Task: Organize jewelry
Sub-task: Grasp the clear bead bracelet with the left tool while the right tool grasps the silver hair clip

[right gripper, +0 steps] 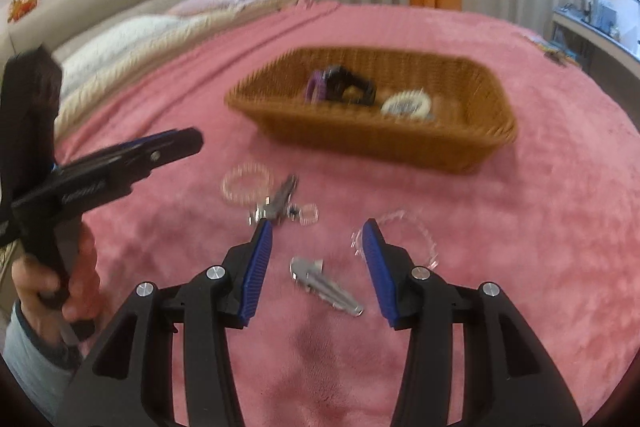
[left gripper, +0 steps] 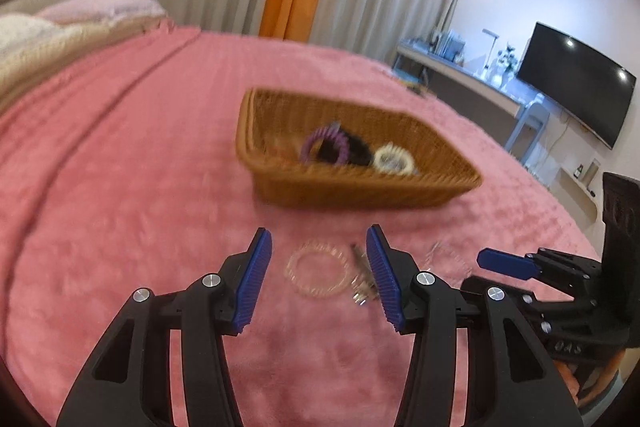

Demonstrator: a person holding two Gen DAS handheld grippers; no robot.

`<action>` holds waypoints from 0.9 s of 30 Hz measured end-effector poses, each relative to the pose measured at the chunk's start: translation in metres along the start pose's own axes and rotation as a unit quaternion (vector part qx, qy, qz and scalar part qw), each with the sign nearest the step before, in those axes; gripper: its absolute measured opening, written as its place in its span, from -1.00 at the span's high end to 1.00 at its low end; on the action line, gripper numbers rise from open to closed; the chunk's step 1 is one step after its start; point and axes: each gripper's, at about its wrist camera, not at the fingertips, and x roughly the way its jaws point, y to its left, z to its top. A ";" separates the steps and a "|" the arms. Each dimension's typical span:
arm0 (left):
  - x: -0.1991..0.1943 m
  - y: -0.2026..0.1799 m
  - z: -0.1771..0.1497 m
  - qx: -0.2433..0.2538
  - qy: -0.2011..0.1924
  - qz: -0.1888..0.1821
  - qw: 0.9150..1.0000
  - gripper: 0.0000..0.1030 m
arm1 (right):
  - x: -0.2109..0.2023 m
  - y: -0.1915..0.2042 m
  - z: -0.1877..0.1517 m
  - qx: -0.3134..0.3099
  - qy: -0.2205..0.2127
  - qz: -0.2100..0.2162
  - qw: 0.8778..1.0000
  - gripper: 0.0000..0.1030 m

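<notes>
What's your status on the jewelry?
Both hand-held grippers open, empty: left, right. Silver clip between right's fingers, untouched. Basket ahead, nothing blocking.

Right hand-held gripper (right gripper: 318, 231) gapes over a silver hair clip (right gripper: 326, 285) — wicker basket (right gripper: 472, 147) beyond, on pink blanket (right gripper: 520, 247).

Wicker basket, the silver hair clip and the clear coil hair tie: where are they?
wicker basket (right gripper: 360, 143), right wrist view, near wall.
silver hair clip (right gripper: 326, 285), right wrist view, middle of its body.
clear coil hair tie (left gripper: 318, 269), left wrist view, on its ring's far side.
</notes>
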 end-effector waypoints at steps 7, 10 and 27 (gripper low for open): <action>0.033 0.008 -0.008 -0.012 0.069 0.007 0.998 0.07 | 0.016 0.004 -0.016 -0.009 0.028 0.003 1.000 0.15; 0.043 0.004 -0.011 -0.003 0.088 0.015 0.996 0.10 | 0.018 0.003 -0.018 -0.013 0.034 0.000 0.999 0.15; 0.051 0.001 -0.015 0.004 0.094 0.047 0.994 0.62 | 0.033 0.015 -0.023 -0.045 0.063 -0.018 0.997 0.30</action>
